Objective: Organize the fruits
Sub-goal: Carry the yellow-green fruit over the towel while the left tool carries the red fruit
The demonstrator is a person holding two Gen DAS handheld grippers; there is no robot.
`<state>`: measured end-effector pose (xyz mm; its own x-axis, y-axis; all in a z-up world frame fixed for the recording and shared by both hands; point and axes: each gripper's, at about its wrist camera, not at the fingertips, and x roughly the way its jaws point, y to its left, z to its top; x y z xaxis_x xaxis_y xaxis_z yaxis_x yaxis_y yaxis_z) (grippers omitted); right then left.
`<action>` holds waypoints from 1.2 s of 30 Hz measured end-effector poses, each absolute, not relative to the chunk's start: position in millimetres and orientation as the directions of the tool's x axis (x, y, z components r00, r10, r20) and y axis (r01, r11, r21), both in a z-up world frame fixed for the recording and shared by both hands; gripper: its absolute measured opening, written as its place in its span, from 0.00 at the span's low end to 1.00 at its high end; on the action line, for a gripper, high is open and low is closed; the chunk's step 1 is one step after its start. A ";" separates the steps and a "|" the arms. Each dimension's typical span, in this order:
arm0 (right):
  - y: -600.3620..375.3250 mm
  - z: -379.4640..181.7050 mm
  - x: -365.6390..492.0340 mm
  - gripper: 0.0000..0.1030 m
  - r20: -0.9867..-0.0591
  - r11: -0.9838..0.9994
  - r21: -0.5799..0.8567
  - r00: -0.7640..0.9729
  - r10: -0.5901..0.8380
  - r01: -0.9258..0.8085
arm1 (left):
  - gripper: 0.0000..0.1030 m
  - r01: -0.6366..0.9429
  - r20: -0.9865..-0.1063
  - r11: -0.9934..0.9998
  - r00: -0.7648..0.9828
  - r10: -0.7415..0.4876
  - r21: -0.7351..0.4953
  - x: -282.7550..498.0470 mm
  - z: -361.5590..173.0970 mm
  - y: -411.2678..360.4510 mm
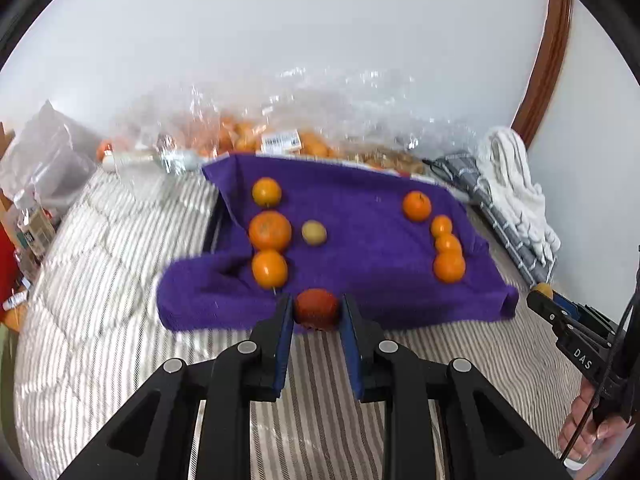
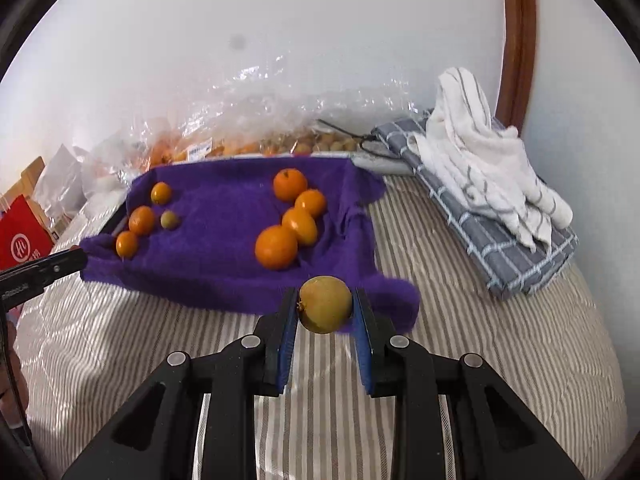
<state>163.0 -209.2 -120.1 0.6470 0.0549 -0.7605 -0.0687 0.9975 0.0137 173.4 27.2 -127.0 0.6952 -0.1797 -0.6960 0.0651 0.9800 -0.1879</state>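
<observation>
Fruits lie in two groups on a purple towel (image 1: 360,216) spread over our striped bed cover (image 1: 104,264). We count three oranges (image 1: 270,231) and one small yellow-green fruit (image 1: 314,233) on the towel's left side, and four oranges (image 2: 277,247) in a touching line on its right side, with bare towel between the groups. Our left gripper (image 1: 316,310) clamps a dark red fruit (image 1: 317,309) over the towel's near edge. Our right gripper (image 2: 325,306) clamps a yellow fruit (image 2: 325,304) by the towel's near right corner. Striped cover lies open in front of the towel. Clear plastic bags (image 2: 248,120) with more fruit line a white wall (image 1: 280,32); folded towels (image 2: 492,184) sit at the right.
</observation>
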 end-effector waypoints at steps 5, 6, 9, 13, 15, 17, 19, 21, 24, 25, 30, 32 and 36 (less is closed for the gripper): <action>-209.7 -108.7 180.2 0.26 -0.757 0.997 0.031 0.650 0.072 -0.074 | 0.22 0.065 -0.675 0.979 0.715 -0.181 -0.194 183.1 -112.2 31.8; -209.8 -106.7 184.1 0.26 -0.754 0.996 0.034 0.652 0.077 -0.078 | 0.22 0.064 -0.668 0.979 0.723 -0.178 -0.191 185.5 -109.3 31.9; -210.3 -104.1 194.0 0.26 -0.750 0.996 0.042 0.656 0.086 -0.082 | 0.22 0.055 -0.657 0.980 0.735 -0.169 -0.191 192.4 -106.0 33.6; -211.1 -107.8 210.7 0.26 -0.755 0.992 0.074 0.644 0.121 -0.099 | 0.22 0.053 -0.651 0.972 0.734 -0.194 -0.230 205.0 -106.9 34.9; -212.0 -111.0 219.7 0.26 -0.759 0.992 0.079 0.639 0.125 -0.101 | 0.22 0.048 -0.651 0.970 0.733 -0.197 -0.239 212.1 -109.0 34.1; -212.1 -115.4 227.5 0.26 -0.768 0.990 0.092 0.626 0.136 -0.103 | 0.22 0.048 -0.649 0.966 0.732 -0.206 -0.253 218.4 -111.7 32.9; -211.2 -121.2 234.3 0.26 -0.774 0.988 0.109 0.614 0.154 -0.111 | 0.22 0.046 -0.649 0.964 0.731 -0.211 -0.262 226.6 -115.8 31.0; -209.7 -129.2 240.3 0.26 -0.780 0.987 0.109 0.605 0.158 -0.117 | 0.22 0.037 -0.653 0.966 0.730 -0.200 -0.255 236.0 -121.3 28.1; -208.8 -145.0 248.2 0.26 -0.795 0.988 0.099 0.588 0.149 -0.116 | 0.22 0.025 -0.659 0.970 0.729 -0.183 -0.242 248.2 -131.2 25.4; -208.8 -150.1 249.8 0.26 -0.801 0.989 0.094 0.581 0.143 -0.114 | 0.22 0.023 -0.661 0.970 0.728 -0.182 -0.242 250.9 -134.3 24.8; -206.6 -167.8 253.9 0.26 -0.820 0.987 0.082 0.555 0.144 -0.136 | 0.22 0.028 -0.679 0.966 0.706 -0.200 -0.255 262.8 -152.4 23.6; -205.3 -172.1 255.4 0.26 -0.831 0.989 0.072 0.541 0.133 -0.133 | 0.22 0.035 -0.686 0.968 0.699 -0.200 -0.247 264.3 -157.7 21.5; -202.6 -175.0 254.8 0.26 -0.835 0.989 0.035 0.540 0.109 -0.144 | 0.22 0.046 -0.700 0.973 0.686 -0.196 -0.227 265.6 -163.7 15.1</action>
<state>254.8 -202.6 -175.0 0.5396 0.1086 -0.8349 -0.1441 0.9889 0.0355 265.6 15.2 -163.7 0.6865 -0.1961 -0.7002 0.0459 0.9727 -0.2274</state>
